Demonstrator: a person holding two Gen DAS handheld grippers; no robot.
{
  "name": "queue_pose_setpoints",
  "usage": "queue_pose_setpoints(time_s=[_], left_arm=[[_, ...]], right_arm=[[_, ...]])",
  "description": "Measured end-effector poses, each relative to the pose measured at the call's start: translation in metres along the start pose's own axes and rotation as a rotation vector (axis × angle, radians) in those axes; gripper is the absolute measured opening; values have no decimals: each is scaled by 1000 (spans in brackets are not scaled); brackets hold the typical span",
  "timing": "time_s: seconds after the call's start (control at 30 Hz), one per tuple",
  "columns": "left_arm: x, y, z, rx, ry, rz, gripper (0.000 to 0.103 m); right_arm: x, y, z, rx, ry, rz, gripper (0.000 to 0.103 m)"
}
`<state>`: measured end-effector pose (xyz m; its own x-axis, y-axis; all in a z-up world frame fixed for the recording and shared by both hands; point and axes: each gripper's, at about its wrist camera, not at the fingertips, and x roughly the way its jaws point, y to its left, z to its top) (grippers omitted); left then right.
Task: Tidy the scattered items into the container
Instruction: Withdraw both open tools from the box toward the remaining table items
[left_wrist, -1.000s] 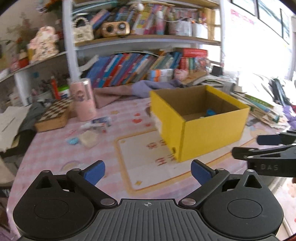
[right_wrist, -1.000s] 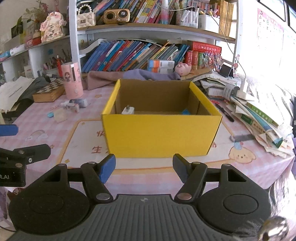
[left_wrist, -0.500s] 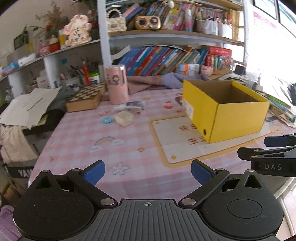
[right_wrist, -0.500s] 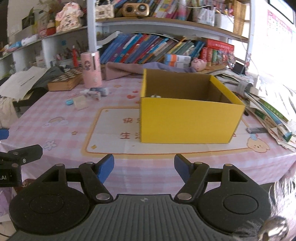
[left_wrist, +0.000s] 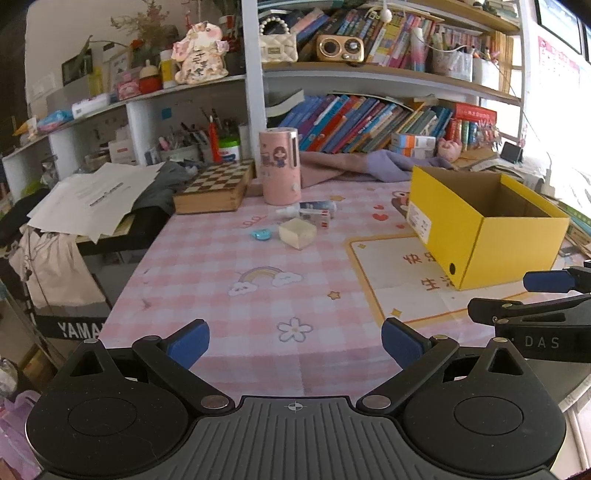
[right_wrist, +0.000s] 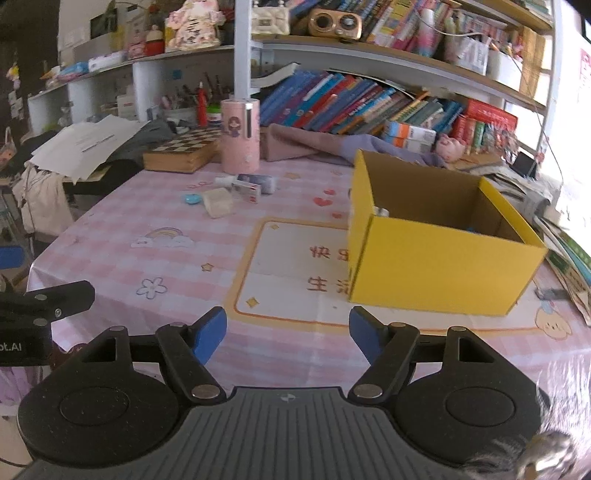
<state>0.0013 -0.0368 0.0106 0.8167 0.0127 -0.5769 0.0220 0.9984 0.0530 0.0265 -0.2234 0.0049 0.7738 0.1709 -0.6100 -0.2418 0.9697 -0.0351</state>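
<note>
An open yellow cardboard box (left_wrist: 517, 243) (right_wrist: 439, 269) stands on the right of the pink checked table; small items lie inside it. Scattered at the far middle lie a pale translucent cube (left_wrist: 297, 233) (right_wrist: 218, 202), a small blue disc (left_wrist: 261, 234) (right_wrist: 191, 199), a small white bottle (left_wrist: 289, 211) and a red-and-white packet (left_wrist: 314, 218) (right_wrist: 248, 191). My left gripper (left_wrist: 295, 341) is open and empty over the table's near edge. My right gripper (right_wrist: 288, 334) is open and empty, near the box's front left corner.
A pink cylinder (left_wrist: 279, 166) and a wooden chessboard box (left_wrist: 214, 188) stand behind the scattered items. Crumpled cloth (left_wrist: 369, 166) lies at the back. Bookshelves (left_wrist: 369, 122) line the far side. Stacked books and papers (right_wrist: 569, 254) lie right of the box.
Both grippers have pulled back from the box and turned left, so the scattered items now show at the far middle. Both have stayed open and empty.
</note>
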Motion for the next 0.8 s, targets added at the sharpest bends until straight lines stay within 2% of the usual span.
queue_pose_setpoints(time_s=[0.4,0.8], left_arm=[[28,14,8,-16,33,21,101],[74,24,28,-1,69,34,101]], right_arm=[[30,15,17,-42,8,41,72],[87,19,47,-66,42,86,71]])
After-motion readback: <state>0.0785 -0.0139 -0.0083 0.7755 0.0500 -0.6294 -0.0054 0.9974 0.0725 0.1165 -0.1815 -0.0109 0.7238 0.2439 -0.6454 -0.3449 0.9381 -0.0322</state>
